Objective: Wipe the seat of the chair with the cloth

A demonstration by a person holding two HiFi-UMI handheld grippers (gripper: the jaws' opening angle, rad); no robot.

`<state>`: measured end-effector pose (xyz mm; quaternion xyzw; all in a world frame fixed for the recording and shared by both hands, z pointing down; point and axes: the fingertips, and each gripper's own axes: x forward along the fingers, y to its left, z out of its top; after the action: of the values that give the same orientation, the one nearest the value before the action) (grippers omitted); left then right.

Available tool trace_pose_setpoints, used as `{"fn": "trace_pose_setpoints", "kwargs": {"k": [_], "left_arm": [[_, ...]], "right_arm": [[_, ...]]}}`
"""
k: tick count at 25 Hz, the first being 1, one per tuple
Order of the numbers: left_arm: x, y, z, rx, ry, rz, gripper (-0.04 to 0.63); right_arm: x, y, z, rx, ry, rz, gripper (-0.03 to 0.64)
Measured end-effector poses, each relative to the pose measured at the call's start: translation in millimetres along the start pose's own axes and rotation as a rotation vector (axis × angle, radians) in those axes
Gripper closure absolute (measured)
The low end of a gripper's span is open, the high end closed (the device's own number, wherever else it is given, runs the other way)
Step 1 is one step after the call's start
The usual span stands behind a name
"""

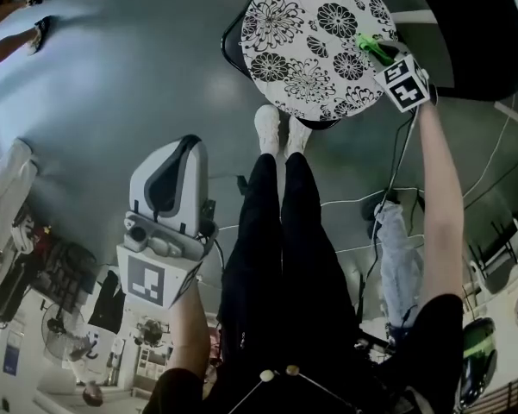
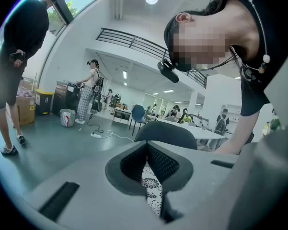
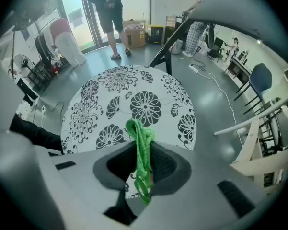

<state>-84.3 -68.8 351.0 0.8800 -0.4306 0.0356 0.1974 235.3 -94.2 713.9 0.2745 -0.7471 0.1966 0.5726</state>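
The chair's round seat (image 1: 315, 41), white with black flowers, lies just ahead of my white shoes (image 1: 280, 128). My right gripper (image 1: 375, 52) hangs over the seat's right edge, shut on a bunched green cloth (image 1: 365, 43). In the right gripper view the cloth (image 3: 138, 133) sticks out from between the jaws of the right gripper (image 3: 143, 159), above the seat (image 3: 129, 104); whether it touches the seat is unclear. My left gripper (image 1: 168, 197) is held low at my left side, well short of the chair. Its jaws meet with nothing between them, and the left gripper (image 2: 147, 163) shows a strip of the seat (image 2: 152, 188) beyond.
The chair's black back (image 1: 474, 33) rises at the far right. Cables (image 1: 362, 201) trail over the grey floor to my right. A white table frame (image 3: 244, 123) and a blue chair (image 3: 259, 78) stand right of the seat. Another person (image 3: 108, 8) stands beyond it.
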Motion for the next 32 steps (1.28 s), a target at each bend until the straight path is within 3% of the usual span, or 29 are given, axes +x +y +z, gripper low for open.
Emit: {"fn": "trace_pose_setpoints", "kwargs": {"k": [16,20,25,32], "left_arm": [[2.5,-4.4,4.2,-0.020,-0.017,-0.010,0.589],[2.8,-6.7,2.3,-0.017,-0.012,-0.015,0.589],[4.5,-12.4,1.9,0.014,0.000,-0.017,0.589],[9.1,-43.3,24.3,0.063,-0.011,-0.056,0.589]], "right_arm": [[-23.4,148.7,-38.2,-0.130,0.023,0.237,0.532],[-26.6,164.5,-39.1,-0.138,0.019,0.258,0.532],[-44.9,153.4,-13.6,-0.090,-0.073,0.185,0.532],[-120.8,122.2,42.5,0.038,-0.301,-0.022,0.532]]}}
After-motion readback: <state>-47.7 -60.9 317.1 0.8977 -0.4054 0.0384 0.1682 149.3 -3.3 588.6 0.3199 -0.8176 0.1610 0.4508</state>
